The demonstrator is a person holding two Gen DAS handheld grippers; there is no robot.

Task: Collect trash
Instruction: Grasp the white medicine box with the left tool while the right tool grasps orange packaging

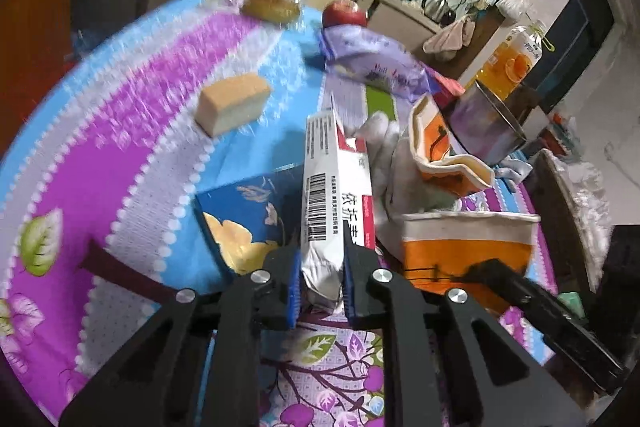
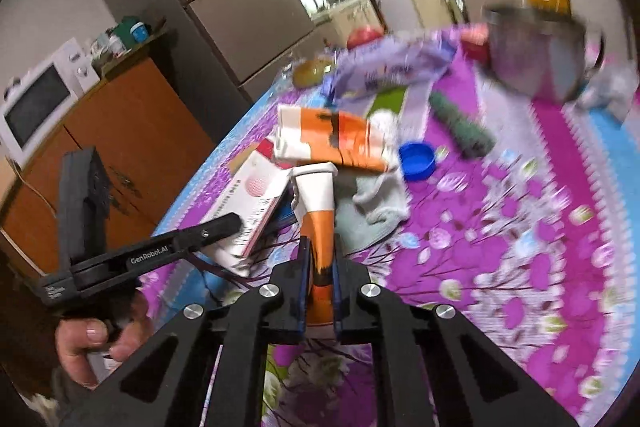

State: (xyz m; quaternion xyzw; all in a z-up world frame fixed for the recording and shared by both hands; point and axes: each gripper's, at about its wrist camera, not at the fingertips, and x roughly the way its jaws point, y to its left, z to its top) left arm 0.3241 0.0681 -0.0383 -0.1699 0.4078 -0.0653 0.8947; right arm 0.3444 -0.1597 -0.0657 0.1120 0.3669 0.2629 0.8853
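Open tablecloth [image 2: 520,247] on the near right side of the tabletop, crowded middle with a crushed paper cup [image 2: 336,139], blue lid [image 2: 417,161] and grey cloth [image 2: 372,203], steel pot [image 2: 536,51] blocking the far right corner, cake piece [image 1: 232,103] alone on the left

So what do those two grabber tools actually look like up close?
Both are matte black plastic, with angular open-framed arms joined by round silver bolts. The left gripper and right gripper each carry ribbed blue pads inside the fingertips. Seen from the right camera, the left one has white "GenRobot.AI" lettering and a pistol-style handle.
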